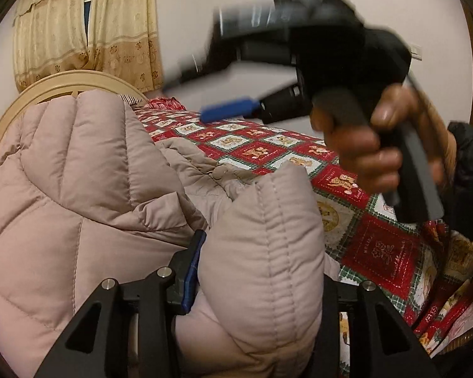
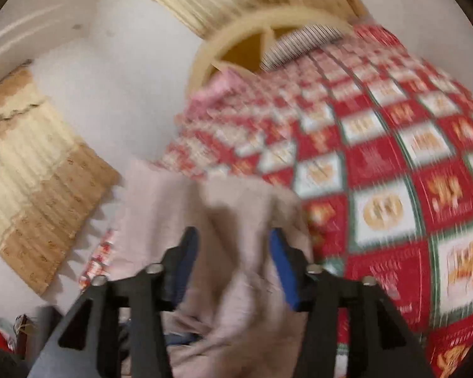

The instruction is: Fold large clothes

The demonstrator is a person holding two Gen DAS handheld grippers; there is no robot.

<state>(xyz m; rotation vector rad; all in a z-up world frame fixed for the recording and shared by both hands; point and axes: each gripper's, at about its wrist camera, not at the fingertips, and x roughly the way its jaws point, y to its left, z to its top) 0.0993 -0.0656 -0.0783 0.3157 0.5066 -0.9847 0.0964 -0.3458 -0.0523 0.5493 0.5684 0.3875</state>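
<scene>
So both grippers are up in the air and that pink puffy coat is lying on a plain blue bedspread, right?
Not plain blue. In the left wrist view the coat lies on a red, white and green patchwork bedspread with little pictures. The rest holds: left gripper, right gripper.

A bed is covered by a patchwork quilt (image 1: 375, 252) of red and white squares edged in green, each printed with small gingerbread-like figures. At its far end stands a rounded cream headboard (image 1: 63, 83), with a striped pillow (image 2: 302, 42) lying against it. Behind the headboard hang beige patterned curtains (image 1: 123, 25) with a scalloped valance. The wall (image 1: 186, 15) is plain white, and a light switch (image 1: 416, 52) sits on it.
</scene>
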